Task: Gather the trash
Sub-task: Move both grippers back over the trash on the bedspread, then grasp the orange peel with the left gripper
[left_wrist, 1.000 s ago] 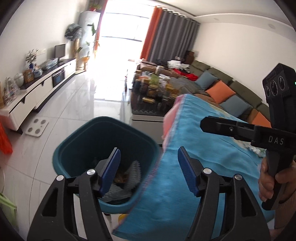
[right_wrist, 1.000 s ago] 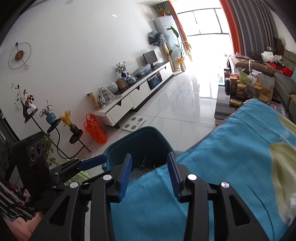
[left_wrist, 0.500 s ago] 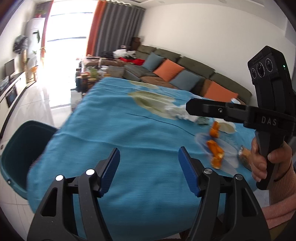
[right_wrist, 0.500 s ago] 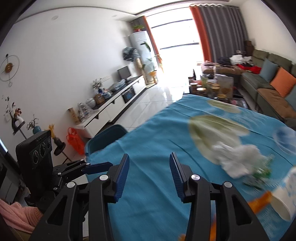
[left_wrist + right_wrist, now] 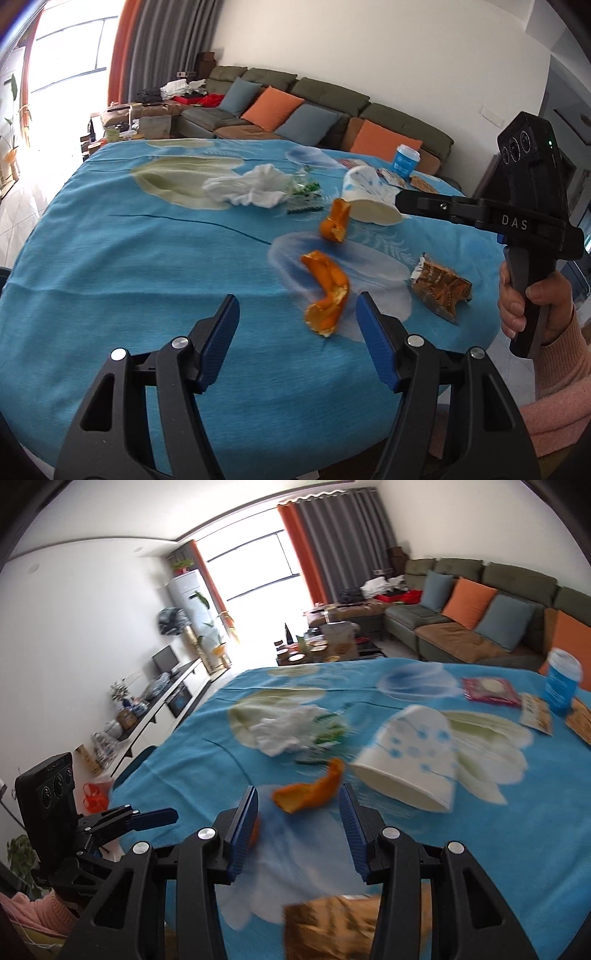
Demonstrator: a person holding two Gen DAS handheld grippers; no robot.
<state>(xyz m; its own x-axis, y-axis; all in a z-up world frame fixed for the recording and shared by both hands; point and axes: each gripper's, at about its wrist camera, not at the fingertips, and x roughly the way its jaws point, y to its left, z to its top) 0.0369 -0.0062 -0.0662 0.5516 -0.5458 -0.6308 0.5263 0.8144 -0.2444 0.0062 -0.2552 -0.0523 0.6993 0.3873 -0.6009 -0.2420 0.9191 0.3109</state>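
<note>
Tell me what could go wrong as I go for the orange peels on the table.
1. The tipped paper cup lies right beside the far orange peel; the open right gripper could knock it rolling.
2. The near peel sits off-centre, by the left gripper's right finger, so closing might push it away.
3. Fingers may snag the tablecloth.

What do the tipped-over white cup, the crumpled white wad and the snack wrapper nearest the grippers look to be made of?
Cup: probably paper, matte white with a blue print and a thin, stiff rim.
Wad: likely tissue or paper towel, soft with loose, irregular creases.
Wrapper: seems to be metallised plastic film, glossy, with a silvery inside at the torn end and sharp crinkles.
</note>
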